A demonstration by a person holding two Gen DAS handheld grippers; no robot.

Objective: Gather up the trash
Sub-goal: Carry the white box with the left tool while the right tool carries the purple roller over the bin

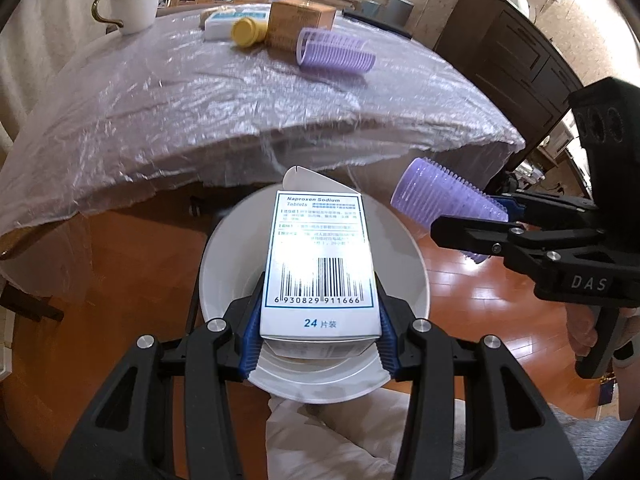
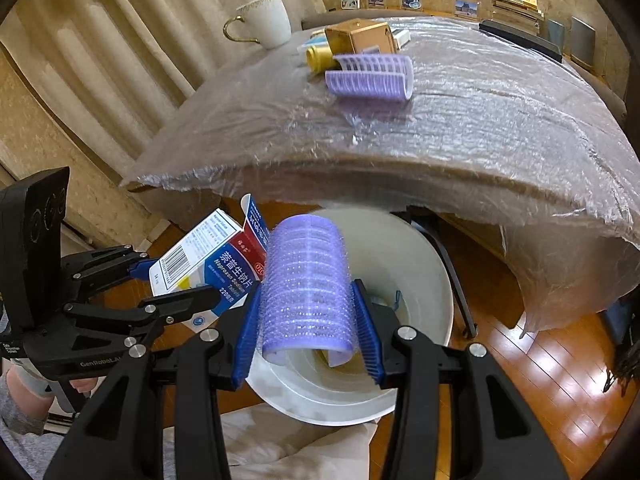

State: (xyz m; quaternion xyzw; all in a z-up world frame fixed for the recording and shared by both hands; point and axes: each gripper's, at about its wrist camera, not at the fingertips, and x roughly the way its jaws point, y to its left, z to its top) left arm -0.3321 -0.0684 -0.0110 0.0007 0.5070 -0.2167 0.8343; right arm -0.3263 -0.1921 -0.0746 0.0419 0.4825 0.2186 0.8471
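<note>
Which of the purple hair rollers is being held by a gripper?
The purple roller clamped in the right gripper over the white bin; the other rollers lie on the table.

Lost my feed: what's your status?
Left gripper shut on medicine box. Right gripper shut on purple roller. Both over white bin, nothing blocking.

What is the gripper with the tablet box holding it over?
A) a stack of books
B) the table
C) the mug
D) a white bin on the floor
D: the left gripper holds the tablet box right above the white bin, below the table's edge.
</note>
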